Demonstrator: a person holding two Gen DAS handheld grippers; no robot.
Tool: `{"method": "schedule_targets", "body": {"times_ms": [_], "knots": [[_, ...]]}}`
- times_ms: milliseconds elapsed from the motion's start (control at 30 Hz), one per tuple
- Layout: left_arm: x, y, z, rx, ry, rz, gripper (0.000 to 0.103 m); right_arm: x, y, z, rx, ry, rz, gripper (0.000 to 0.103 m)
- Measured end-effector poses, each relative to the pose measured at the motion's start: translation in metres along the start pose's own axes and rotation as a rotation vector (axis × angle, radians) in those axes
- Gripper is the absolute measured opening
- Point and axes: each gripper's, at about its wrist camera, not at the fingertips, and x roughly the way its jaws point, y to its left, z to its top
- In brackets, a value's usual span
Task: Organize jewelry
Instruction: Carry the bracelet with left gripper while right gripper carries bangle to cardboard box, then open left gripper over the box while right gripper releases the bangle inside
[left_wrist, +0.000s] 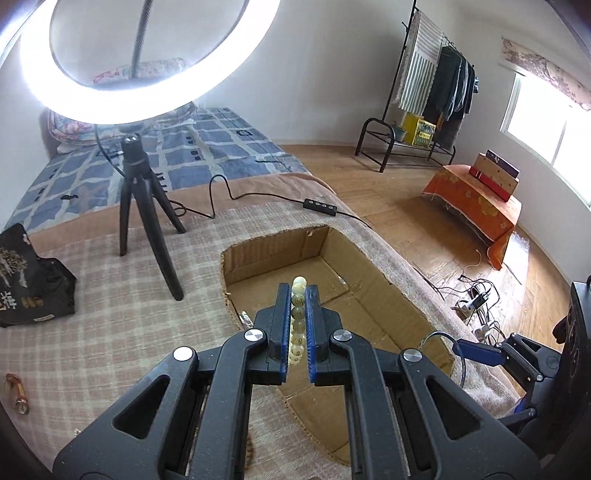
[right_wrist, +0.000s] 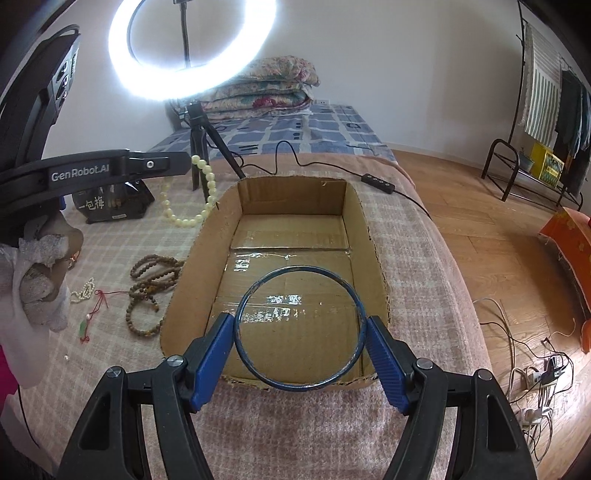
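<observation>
Both loads sit over the cardboard box: left gripper clamps the pale bead bracelet, right gripper spans the blue bangle, each needing release

Left claw clamps pale bead strand above cardboard box

The left gripper angles downward, jaws clamped on a bead strand; the right gripper, jaws wide, apparently grips a blue bangle.

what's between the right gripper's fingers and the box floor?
Only the blue bangle, clamped across the right gripper; through it the cardboard box floor looks bare, in the right wrist view.
</observation>
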Motion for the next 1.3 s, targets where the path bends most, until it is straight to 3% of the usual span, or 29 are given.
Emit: {"method": "schedule_targets", "body": {"times_ms": [400,433,467,500,933,1300], "knots": [[0.017,-0.011,-0.007,0.024,0.033,0.024,0.007,0.011,-0.005,-0.003,0.0,0.013,-0.009,0.077],[0.017,-0.011,-0.006,0.023,0.033,0.024,0.02,0.01,-0.004,-0.003,0.0,0.008,-0.01,0.079],[0.017,-0.011,-0.006,0.021,0.034,0.02,0.04,0.01,-0.004,-0.003,-0.001,0.005,-0.009,0.082],[0.016,-0.011,-0.006,0.019,0.029,0.019,0.045,0.009,-0.003,-0.003,-0.003,0.004,-0.008,0.083],[-0.014,0.004,-0.007,0.003,-0.006,0.054,0.045,-0.006,0.015,-0.004,-0.009,-0.009,-0.011,0.085],[-0.074,0.04,-0.017,-0.013,-0.057,0.125,0.045,-0.032,0.043,-0.007,-0.034,-0.029,0.015,0.085]]}}
